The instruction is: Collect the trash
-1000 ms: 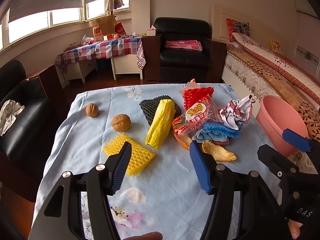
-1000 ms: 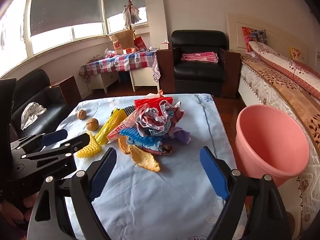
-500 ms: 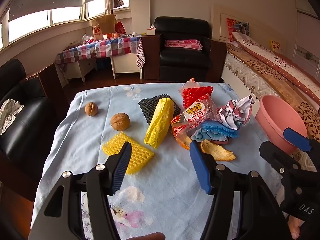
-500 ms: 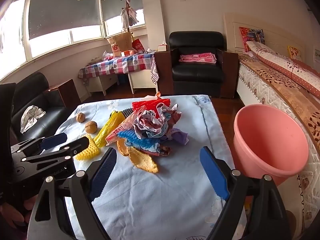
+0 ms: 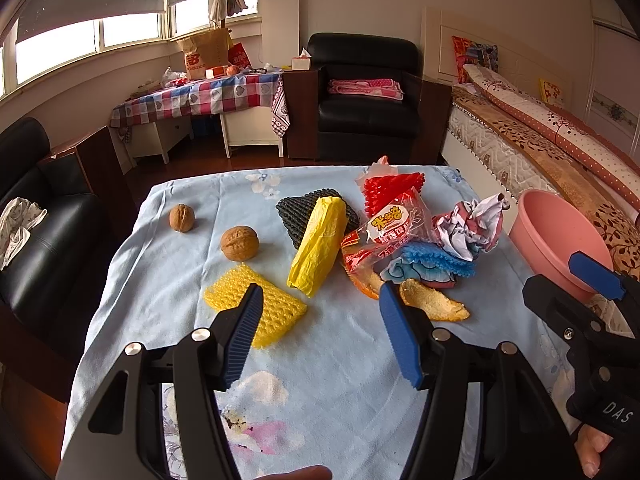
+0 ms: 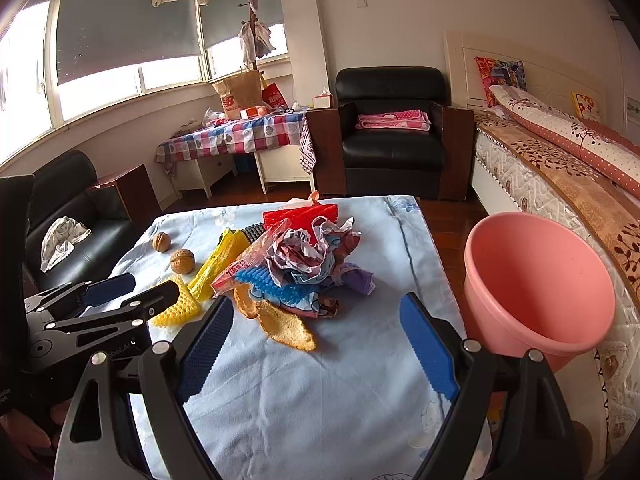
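Note:
Trash lies on a light blue tablecloth: a yellow foam net, a yellow bag, a black net, a red net, a snack wrapper, crumpled paper, a blue net and an orange peel. Two walnuts sit at the left. A pink bucket stands off the table's right edge. My left gripper hovers open above the near cloth, empty. My right gripper is also open and empty, short of the orange peel.
A black sofa flanks the table on the left and a bed lies right, behind the bucket. A black armchair and a checkered-cloth side table stand at the back. A person's fingers hold the right gripper's handle.

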